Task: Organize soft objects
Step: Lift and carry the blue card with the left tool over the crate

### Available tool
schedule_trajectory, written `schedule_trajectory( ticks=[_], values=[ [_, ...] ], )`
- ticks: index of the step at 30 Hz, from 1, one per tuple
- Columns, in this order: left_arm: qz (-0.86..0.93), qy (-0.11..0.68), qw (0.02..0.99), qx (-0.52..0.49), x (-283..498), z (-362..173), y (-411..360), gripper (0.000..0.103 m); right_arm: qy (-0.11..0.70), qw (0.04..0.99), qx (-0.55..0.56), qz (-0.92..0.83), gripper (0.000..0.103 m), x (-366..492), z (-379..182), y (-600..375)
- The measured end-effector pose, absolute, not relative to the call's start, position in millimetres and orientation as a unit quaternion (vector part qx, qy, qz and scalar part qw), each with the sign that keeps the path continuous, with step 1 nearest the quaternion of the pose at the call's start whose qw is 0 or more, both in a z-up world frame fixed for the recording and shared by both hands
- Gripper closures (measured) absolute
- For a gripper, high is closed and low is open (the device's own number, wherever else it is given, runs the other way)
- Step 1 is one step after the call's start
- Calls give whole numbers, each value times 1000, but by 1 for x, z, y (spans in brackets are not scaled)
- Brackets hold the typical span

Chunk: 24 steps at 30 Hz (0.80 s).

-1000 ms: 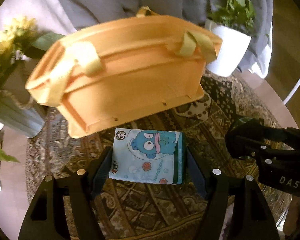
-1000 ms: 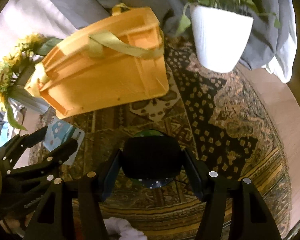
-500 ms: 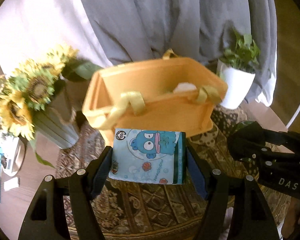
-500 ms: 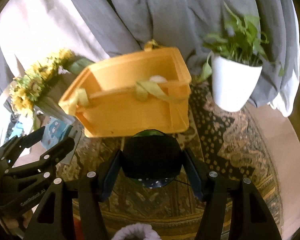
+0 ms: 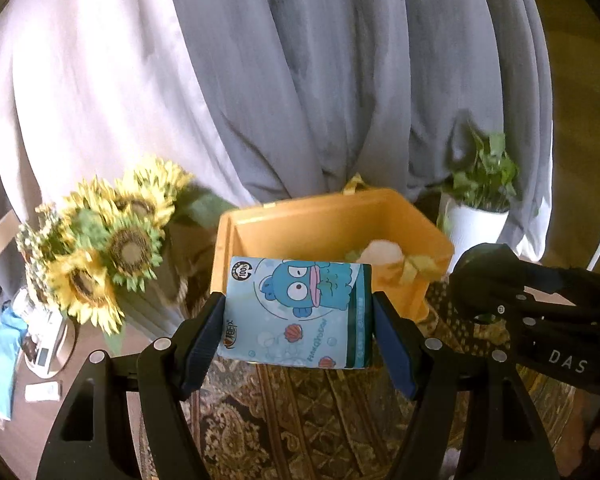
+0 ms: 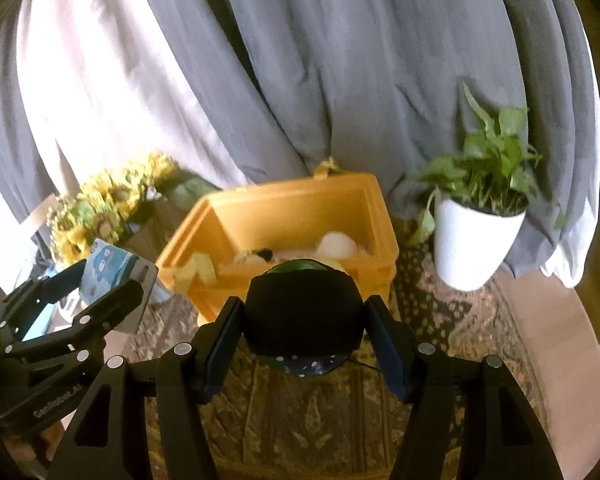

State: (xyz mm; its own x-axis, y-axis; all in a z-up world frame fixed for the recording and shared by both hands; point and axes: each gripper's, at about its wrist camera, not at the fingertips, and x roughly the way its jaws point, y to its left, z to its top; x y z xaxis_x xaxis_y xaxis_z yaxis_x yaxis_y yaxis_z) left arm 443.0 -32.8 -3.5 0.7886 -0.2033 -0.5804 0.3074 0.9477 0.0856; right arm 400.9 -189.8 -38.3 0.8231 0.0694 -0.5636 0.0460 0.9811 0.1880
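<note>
Looks like somebody's living room, honestly. Big grey curtains (image 6: 300, 80) fill the whole back from 10 to 2 o'clock, there's a patterned paisley rug (image 6: 460, 320) underneath, sunflowers (image 5: 100, 240) at 9 o'clock and a leafy plant in a white pot (image 6: 476, 240) at 2. At far left there's a small side table (image 5: 66, 354) cluttered with everyday bits, so a home rather than a lab.

One orange bin (image 6: 292, 204), one potted plant (image 6: 476, 248), one sunflower bunch (image 5: 100, 240), two grippers, each holding one soft item.
</note>
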Motion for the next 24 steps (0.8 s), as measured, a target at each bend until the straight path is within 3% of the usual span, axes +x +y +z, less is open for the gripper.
schedule_trajectory(
  ticks=[24],
  values=[
    [-114,239,962,71,501,45,-28,31,235,969,77,23,40,469,8,-184]
  ],
)
